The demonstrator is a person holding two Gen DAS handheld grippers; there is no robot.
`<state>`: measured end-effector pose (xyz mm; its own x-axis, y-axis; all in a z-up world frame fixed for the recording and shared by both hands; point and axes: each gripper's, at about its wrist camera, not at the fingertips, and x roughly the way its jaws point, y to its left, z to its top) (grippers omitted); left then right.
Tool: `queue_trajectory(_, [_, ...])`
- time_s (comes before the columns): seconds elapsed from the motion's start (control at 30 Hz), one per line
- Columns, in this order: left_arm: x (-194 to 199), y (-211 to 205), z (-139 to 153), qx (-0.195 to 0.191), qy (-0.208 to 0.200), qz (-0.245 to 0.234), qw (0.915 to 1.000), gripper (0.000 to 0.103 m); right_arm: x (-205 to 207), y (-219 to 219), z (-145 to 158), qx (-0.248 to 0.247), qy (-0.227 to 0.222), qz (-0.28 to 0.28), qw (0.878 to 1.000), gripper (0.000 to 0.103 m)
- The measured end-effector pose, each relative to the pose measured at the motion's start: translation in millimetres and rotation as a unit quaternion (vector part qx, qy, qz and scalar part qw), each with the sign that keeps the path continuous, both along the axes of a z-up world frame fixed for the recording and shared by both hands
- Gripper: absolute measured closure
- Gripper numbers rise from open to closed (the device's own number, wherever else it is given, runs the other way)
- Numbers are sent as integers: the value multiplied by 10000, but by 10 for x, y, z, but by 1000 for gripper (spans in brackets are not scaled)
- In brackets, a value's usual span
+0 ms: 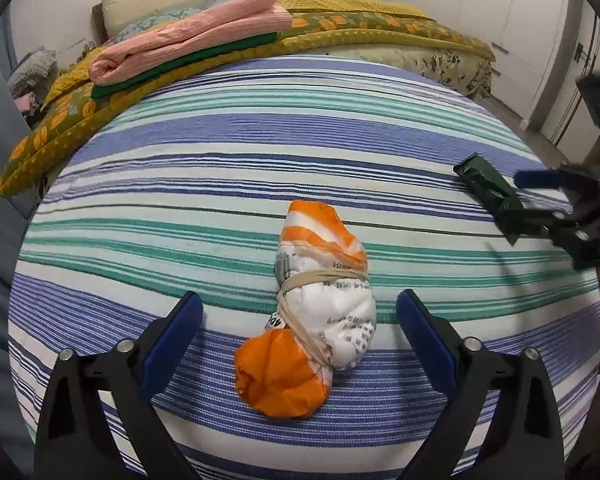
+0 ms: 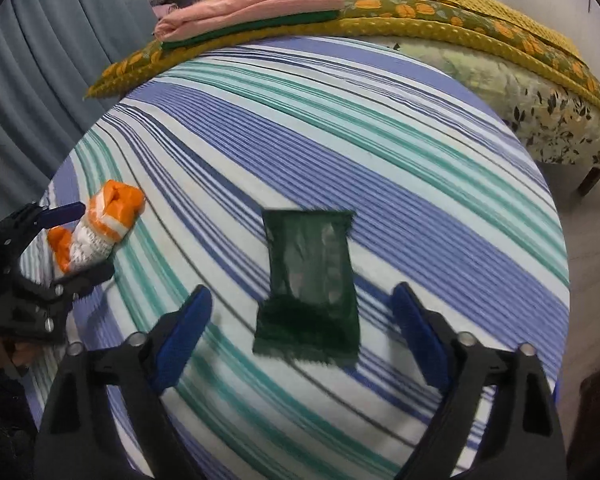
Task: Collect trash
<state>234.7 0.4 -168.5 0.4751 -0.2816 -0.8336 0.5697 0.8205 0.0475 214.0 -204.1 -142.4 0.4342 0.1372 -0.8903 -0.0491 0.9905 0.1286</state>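
Bed surface: striped sheet (image 1: pixel 260 140) in blue, teal and white spreads flat across the bed and carries both pieces of trash; folded blankets (image 1: pixel 188 46) are stacked at the far edge, out of the working area.
Orange and white bundle (image 1: pixel 320 308): a wrapper wadded up and tied with a band, lying on the sheet near the middle, so it can be taken as one lump.
Left claw (image 1: pixel 300 320): jaws spread wide on either side of the bundle, pads clear of it, lined up for a squeeze across its narrow waist.
Dark green packet (image 2: pixel 312 280): flat on the sheet, well to the right of the bundle.
Right claw (image 2: pixel 304 320): jaws apart, straddling the packet's near end without pressing it.
Judgement: each hand has its own piece, so both pickups look ready; the flat packet may slide or need pinching at its edge.
Bin: none in view.
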Motion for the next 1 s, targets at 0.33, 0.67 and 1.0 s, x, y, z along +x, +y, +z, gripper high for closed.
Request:
queue_trajectory(0.33, [-105, -115, 72, 47, -183, -130, 9997, 51, -182, -172, 151, 97, -210, -280, 9993, 67])
queue_trajectory(0.67, [-697, -778, 445, -454, -234, -714, 9961, 52, -935, -783, 548, 475, -665, -490, 9954, 67])
queue_trajectory(1.0, [-1608, -2167, 508, -1004, 204, -1832, 9777, 52, -1880, -2243, 419, -116, -562, -1757, 9828, 67])
